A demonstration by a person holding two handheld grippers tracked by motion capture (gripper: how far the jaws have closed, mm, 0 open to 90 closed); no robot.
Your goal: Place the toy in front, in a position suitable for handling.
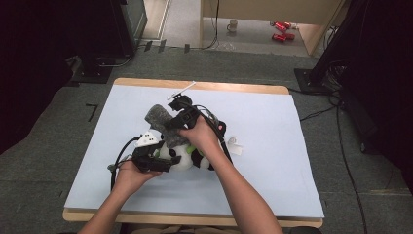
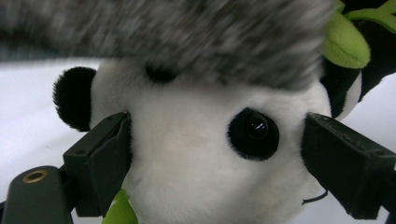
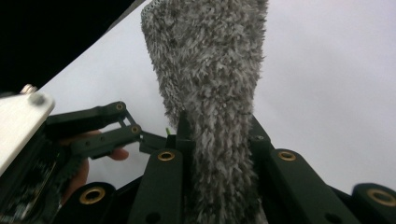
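left gripper [image 2: 215,158] clamps the black-and-white plush panda's head [image 2: 196,154], eye visible close-up; right gripper [image 3: 219,154] pinches a grey fuzzy cloth [image 3: 210,70], draped mid-tabletop [image 1: 272,185] from above.

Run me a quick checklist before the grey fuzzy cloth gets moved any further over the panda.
1. Left gripper on the panda toy: fingers press both sides of the white head. Ok.
2. Right gripper on the grey fuzzy cloth: shut on it, cloth pinched between the fingers. Ok.
3. Cloth over the panda: in the left gripper view it lies across the top of the head, above the eye. Ok.
4. Panda on the light blue mat, well inside its edges. Ok.
5. White scrap beside the right forearm: apart from the cloth. Ok.
6. Cable clearance under the hands: cannot tell.
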